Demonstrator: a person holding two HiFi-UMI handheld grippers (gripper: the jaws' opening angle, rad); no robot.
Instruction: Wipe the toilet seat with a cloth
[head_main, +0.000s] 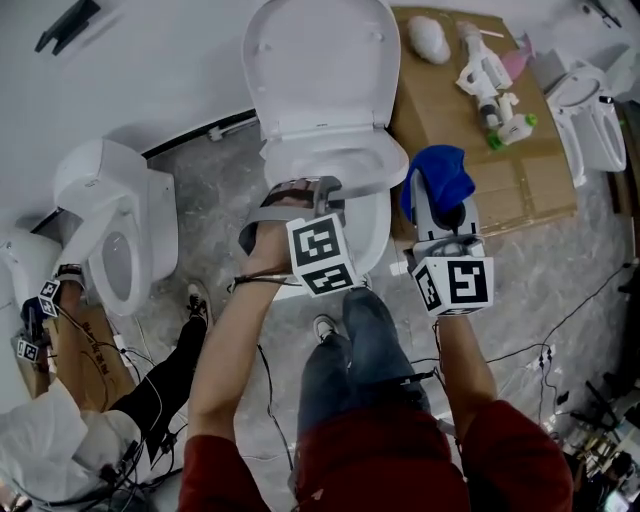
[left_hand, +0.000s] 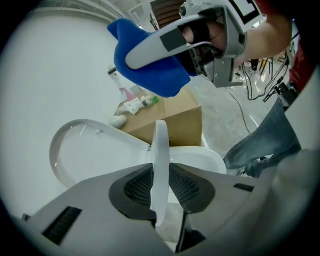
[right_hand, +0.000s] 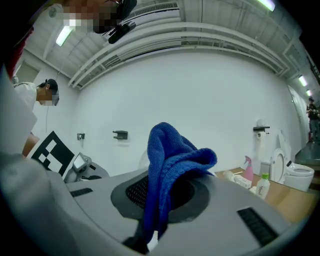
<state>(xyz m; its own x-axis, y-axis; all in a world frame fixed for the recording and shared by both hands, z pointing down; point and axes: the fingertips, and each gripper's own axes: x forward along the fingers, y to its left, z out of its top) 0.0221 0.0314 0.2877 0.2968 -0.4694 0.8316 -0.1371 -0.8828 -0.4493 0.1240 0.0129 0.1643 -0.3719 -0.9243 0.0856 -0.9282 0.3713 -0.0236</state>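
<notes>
No text, label or number can be read.

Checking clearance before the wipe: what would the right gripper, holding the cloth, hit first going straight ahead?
Probably only the white wall; the right gripper with its blue cloth points past the cardboard box. Depth is unclear.

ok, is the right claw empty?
No, a blue cloth is pinched between the jaws of the right claw and bunches up above them.
</notes>
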